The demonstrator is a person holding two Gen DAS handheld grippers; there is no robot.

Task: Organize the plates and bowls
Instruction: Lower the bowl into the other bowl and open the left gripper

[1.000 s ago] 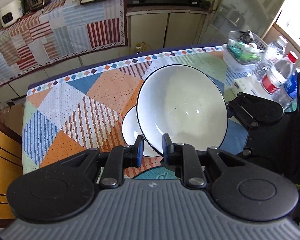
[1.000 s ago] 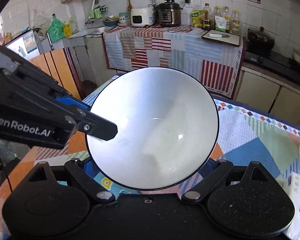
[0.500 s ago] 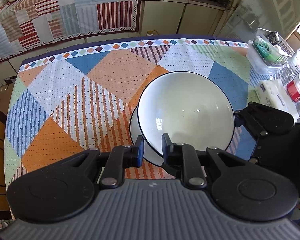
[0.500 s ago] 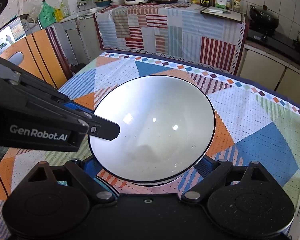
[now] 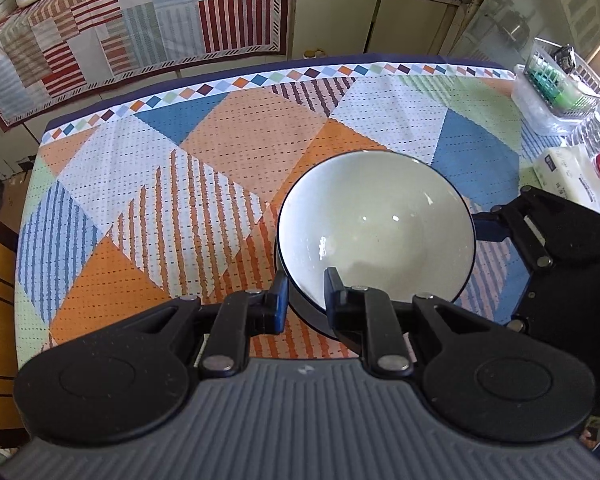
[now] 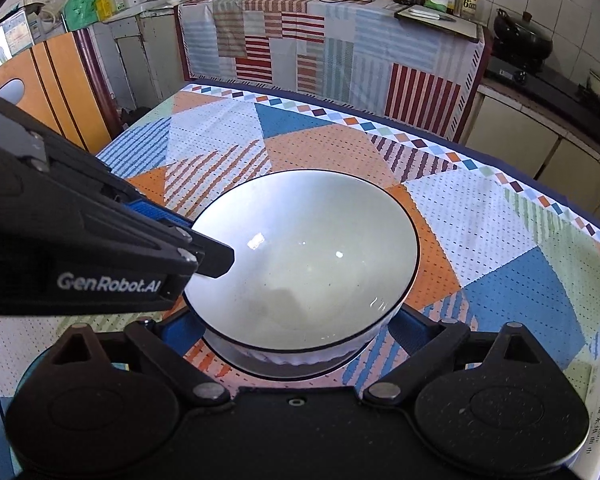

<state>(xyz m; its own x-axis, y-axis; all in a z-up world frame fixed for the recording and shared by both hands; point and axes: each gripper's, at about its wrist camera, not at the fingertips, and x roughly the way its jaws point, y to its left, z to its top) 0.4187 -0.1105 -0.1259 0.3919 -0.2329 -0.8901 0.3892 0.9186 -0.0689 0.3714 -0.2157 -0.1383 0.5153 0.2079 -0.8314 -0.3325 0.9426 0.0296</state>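
Large white glazed bowl with thin dark rim (image 5: 376,228) sits nested on a smaller white dish on the patchwork tablecloth (image 5: 204,184). Left gripper (image 5: 306,296) pinches its near rim; right gripper (image 6: 296,332) spans its sides, fingertips hidden, contact unclear. Only the right wrist view shows the lower dish's ribbed white wall (image 6: 296,358).

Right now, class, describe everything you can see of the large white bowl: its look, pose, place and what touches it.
The large white bowl is glossy, ceramic-looking, round and deep with a thin dark rim, empty and upright. It sits on a smaller white dish on the patterned tablecloth. The left gripper pinches its rim, one finger inside; the right gripper straddles its sides, contact unclear.
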